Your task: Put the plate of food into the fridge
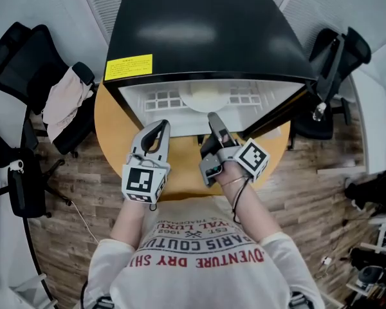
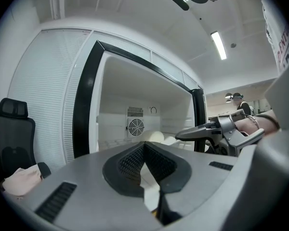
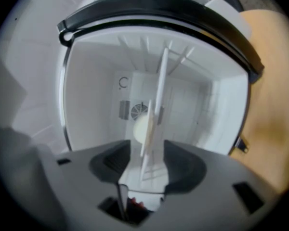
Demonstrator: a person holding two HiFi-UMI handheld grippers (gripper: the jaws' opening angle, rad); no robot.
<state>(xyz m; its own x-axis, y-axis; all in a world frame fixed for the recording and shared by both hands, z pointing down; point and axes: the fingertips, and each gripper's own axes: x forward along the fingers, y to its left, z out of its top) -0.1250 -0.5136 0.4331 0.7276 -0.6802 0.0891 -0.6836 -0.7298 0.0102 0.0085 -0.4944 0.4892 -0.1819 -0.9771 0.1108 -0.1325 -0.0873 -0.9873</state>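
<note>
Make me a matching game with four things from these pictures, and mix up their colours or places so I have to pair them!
Things:
1. fridge
2. sticker
3. plate of food
4. cloth

Colours or places:
A. yellow
B. draped on the chair
C. black outside
D. inside the fridge

Pairs: 1-C, 2-A, 3-D, 4-B

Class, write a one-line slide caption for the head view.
Plate of food rests inside the open fridge; right hand-held gripper, jaws open, at its near edge.
</note>
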